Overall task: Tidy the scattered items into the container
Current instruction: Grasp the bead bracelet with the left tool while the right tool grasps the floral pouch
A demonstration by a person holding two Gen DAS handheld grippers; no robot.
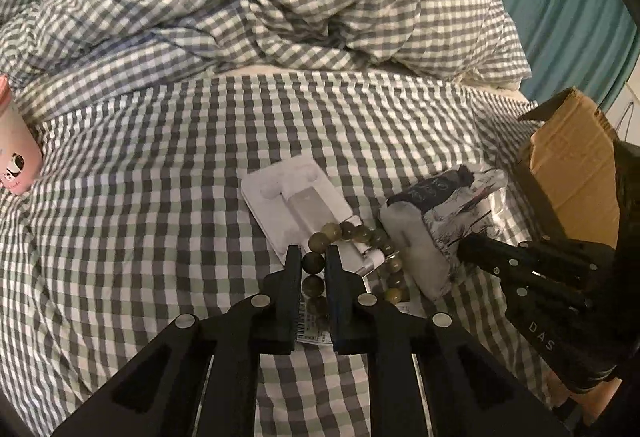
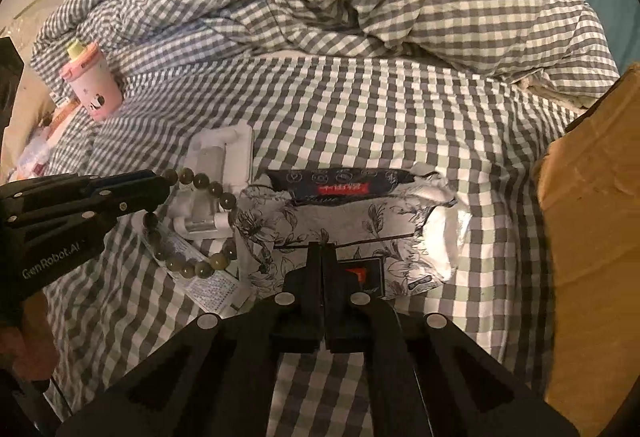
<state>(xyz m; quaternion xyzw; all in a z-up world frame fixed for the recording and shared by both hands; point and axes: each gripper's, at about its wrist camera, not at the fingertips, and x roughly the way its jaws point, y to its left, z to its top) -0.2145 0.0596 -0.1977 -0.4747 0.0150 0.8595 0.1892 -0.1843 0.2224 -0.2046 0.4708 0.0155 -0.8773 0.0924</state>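
left gripper [image 1: 313,269]: I'm clamping it on one bead of the bead bracelet [image 1: 362,257]; jaws nearly closed.
right gripper [image 2: 321,257]: I'm pinching it fully together on the floral tissue pack [image 2: 344,225] wrapper.
bracelet handling: hard, slick, round greenish beads; loop likely dangling when lifted; gripping across one bead.
tissue pack handling: light, soft, crinkly; taking its near edge.
location: both lying on the checked bedsheet [image 1: 140,197], bracelet draped over a white phone stand [image 1: 292,201].
container: cardboard box [image 2: 592,237], to the right.
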